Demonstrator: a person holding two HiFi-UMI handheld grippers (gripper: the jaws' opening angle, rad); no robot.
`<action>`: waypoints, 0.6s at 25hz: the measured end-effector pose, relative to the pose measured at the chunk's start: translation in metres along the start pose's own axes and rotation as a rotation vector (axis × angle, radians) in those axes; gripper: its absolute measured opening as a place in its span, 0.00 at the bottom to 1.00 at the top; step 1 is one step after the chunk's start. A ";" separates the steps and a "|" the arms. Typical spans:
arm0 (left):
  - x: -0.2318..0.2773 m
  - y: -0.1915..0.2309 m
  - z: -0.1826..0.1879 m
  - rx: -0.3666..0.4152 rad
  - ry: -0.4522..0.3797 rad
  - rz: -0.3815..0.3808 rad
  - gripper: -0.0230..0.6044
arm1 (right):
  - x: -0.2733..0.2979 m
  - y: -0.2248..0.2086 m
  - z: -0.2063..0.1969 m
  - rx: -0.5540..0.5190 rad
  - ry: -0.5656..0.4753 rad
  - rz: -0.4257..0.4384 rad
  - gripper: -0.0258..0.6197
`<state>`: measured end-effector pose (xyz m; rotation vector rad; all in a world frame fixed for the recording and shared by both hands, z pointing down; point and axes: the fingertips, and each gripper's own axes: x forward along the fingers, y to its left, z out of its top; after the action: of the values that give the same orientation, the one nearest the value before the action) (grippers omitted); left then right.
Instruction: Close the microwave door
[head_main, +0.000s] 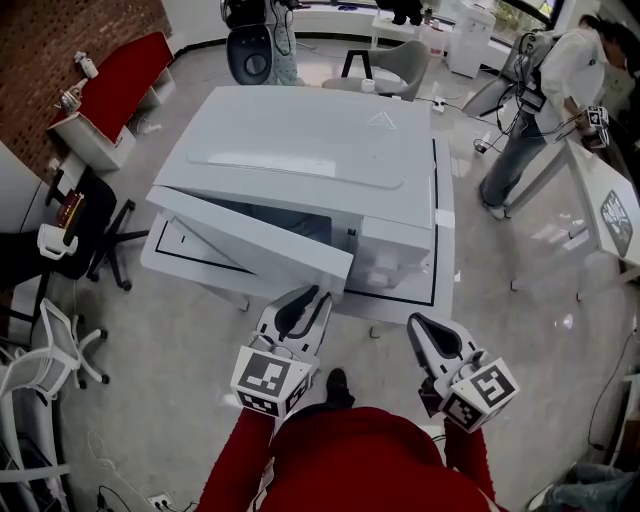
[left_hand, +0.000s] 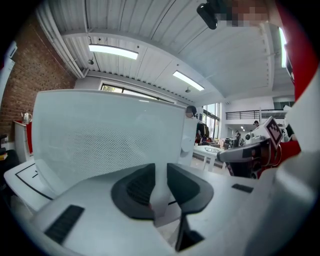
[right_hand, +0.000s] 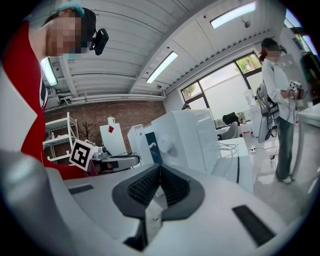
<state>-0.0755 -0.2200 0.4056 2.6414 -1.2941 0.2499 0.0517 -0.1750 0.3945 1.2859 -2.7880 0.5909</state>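
A white microwave stands on a white table. Its door hangs partly open, swung out toward me at the front left. My left gripper sits just before the door's free edge, tips close to the outer face. In the left gripper view the door fills the view ahead, and the left gripper keeps a narrow gap with nothing pinched. My right gripper hovers shut to the right, off the table's front edge, holding nothing. From the right gripper view, the microwave is ahead beyond the shut right gripper.
A person in white stands at the back right beside another table. Office chairs crowd the left side, with a red bench by the brick wall. A grey chair stands behind the microwave table.
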 end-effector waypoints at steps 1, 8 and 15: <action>0.002 0.001 0.001 -0.002 -0.002 0.004 0.17 | 0.000 0.000 0.001 0.002 0.000 -0.001 0.06; 0.017 0.008 0.007 -0.006 -0.009 0.030 0.12 | 0.002 -0.003 0.006 0.018 -0.019 -0.002 0.06; 0.028 0.016 0.009 -0.028 -0.011 0.079 0.10 | 0.003 -0.006 0.006 0.021 -0.018 -0.001 0.06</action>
<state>-0.0704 -0.2532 0.4046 2.5757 -1.3967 0.2269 0.0546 -0.1828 0.3916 1.3023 -2.8029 0.6127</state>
